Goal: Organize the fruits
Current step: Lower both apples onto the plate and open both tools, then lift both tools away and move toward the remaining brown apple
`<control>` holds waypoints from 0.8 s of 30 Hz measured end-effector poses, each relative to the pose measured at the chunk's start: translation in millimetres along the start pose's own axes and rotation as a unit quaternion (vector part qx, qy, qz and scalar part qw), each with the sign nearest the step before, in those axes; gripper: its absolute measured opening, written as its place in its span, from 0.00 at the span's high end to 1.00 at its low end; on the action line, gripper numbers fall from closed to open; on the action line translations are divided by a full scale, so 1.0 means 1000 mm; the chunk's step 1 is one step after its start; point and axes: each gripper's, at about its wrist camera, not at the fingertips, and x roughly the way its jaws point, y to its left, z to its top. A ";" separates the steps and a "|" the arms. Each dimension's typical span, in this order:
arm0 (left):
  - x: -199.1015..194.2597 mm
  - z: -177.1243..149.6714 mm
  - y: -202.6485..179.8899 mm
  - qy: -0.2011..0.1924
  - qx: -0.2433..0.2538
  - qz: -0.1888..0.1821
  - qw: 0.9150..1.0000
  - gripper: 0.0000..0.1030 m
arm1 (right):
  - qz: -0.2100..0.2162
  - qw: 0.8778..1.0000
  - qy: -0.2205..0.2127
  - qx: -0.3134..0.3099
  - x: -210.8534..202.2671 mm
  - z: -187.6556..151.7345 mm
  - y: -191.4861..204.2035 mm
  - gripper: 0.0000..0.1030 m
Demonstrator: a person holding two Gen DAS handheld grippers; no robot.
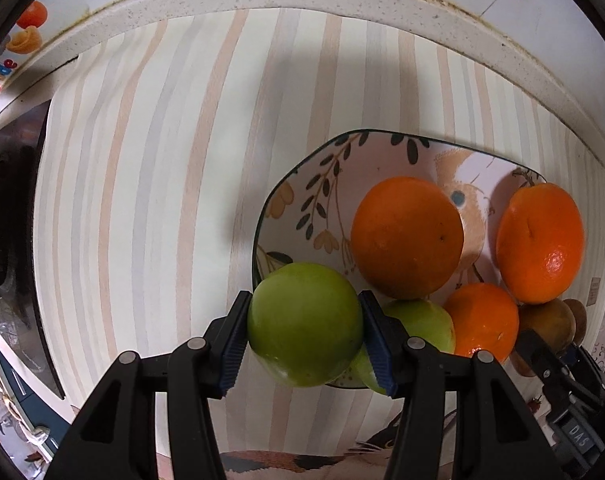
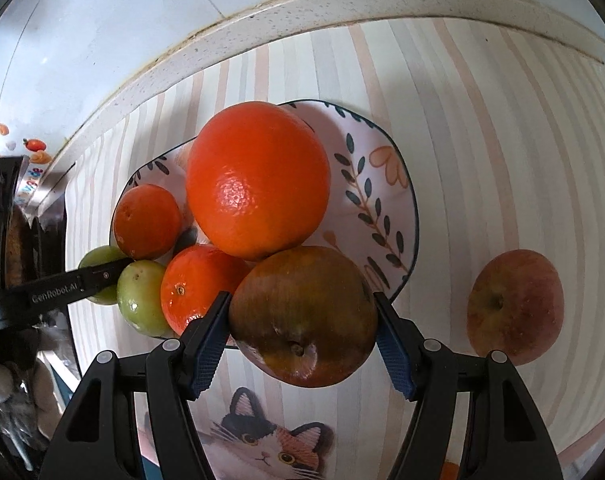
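Right wrist view: plate (image 2: 386,200) nearly full, right gripper (image 2: 300,336) clamping brown apple (image 2: 302,316), left gripper (image 1: 304,340) clamping green apple (image 1: 304,324), red apple (image 2: 516,306) lower right still out.

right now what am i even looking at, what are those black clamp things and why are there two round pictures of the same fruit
There is no robot here. A person holds one two-finger clamp in each hand, and each carries a wide-angle camera looking along its fingers, hence two round pictures.

The left camera's picture shows the left hand-held gripper squeezing a green apple at the near rim of a flower-patterned plate.

The right camera's picture shows the right hand-held gripper clamped on a dark reddish-brown apple at the same plate's edge.

On the plate lie a big orange, smaller oranges and another green fruit. A red apple sits alone on the striped mat.
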 end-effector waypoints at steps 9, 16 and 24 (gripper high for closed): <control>-0.028 -0.005 0.011 -0.037 -0.026 -0.020 0.999 0.21 | 0.010 1.000 -0.008 -0.004 -0.023 0.004 -0.003 0.09; -0.062 -0.035 0.012 -0.075 -0.032 -0.020 0.996 0.14 | -0.020 0.998 -0.023 -0.050 -0.049 -0.013 0.009 0.07; -0.105 -0.092 -0.010 -0.141 -0.023 -0.008 0.990 0.14 | -0.034 0.993 -0.059 -0.092 -0.089 -0.038 0.023 0.07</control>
